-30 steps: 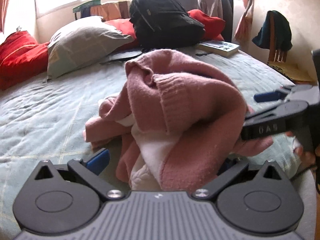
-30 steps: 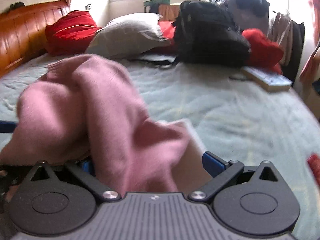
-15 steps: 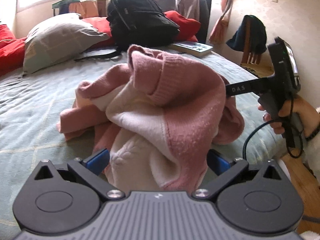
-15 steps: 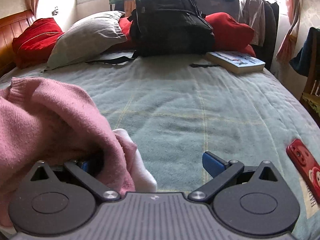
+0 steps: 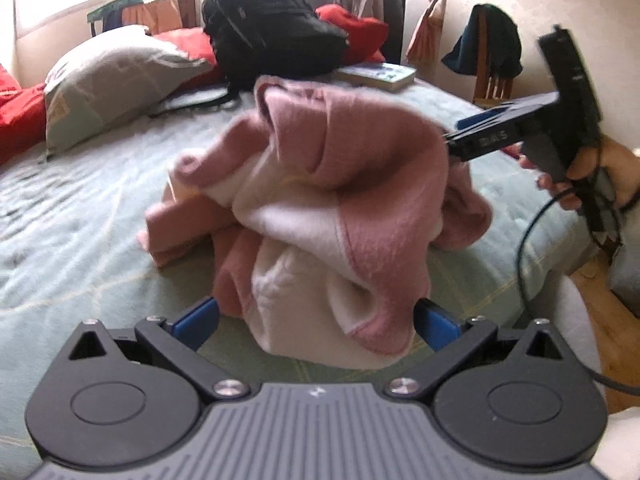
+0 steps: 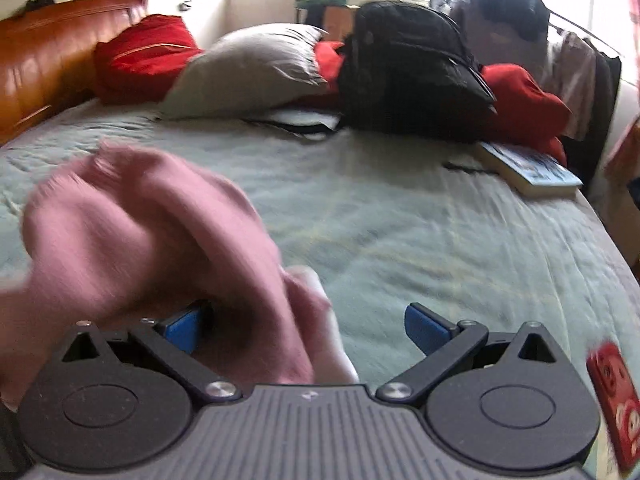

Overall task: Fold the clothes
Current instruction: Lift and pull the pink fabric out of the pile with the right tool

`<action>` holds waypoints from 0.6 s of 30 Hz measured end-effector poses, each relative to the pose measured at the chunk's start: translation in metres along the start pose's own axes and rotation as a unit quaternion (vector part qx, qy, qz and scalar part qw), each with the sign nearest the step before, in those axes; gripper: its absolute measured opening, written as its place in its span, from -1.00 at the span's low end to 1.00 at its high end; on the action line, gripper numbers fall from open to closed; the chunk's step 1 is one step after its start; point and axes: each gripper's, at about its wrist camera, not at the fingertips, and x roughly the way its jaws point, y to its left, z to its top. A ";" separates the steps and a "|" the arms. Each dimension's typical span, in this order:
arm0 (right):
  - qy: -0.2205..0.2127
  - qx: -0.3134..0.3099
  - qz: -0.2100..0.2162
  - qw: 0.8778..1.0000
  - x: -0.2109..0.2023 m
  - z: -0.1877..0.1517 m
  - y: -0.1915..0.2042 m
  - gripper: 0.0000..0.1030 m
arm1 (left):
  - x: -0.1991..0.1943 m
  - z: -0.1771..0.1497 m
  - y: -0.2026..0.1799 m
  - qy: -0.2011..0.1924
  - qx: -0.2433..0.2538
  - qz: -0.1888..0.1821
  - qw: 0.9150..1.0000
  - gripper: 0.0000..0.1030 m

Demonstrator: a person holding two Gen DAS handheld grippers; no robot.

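A pink sweater with a paler lining sits bunched in a heap on the bed, near its front edge. In the left wrist view the heap fills the middle. Its lowest fold hangs between the blue pads of the left claw, which is spread wide, with cloth between the fingers but not pinched.

The right claw comes in from the right side of that view. A hand holds its grip, and a black cable loops down from it. Its tip touches the upper right edge of the heap. From that side I cannot tell how far apart its fingers stand.

In the right wrist view the right claw is spread wide. The sweater, blurred, lies over the left half, covering part of the left blue pad. The right pad is bare, with only the bed cover behind it. The cloth is draped between the fingers rather than gripped.

At the far side of the bed are a grey pillow, red cushions, a black backpack and a book lying flat near the right edge. A wooden headboard stands at the left. A red phone lies at the near right corner. In the left wrist view a chair with dark clothing over it stands by the wall.
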 end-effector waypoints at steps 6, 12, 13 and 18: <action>0.027 -0.019 0.017 0.999 0.011 0.020 0.008 1.00 | -0.030 0.029 0.014 -0.022 0.003 -0.003 1.000 0.99; 0.053 -0.038 0.034 0.997 0.021 0.041 0.016 1.00 | -0.004 0.057 0.044 -0.027 0.018 0.090 0.995 0.99; 0.056 -0.039 0.034 0.997 0.023 0.043 0.017 1.00 | 0.002 0.061 0.051 -0.024 0.009 0.097 0.995 0.99; 0.058 -0.009 0.003 0.998 0.024 0.039 -0.007 1.00 | 0.036 0.076 0.061 -0.007 0.002 0.068 0.998 0.99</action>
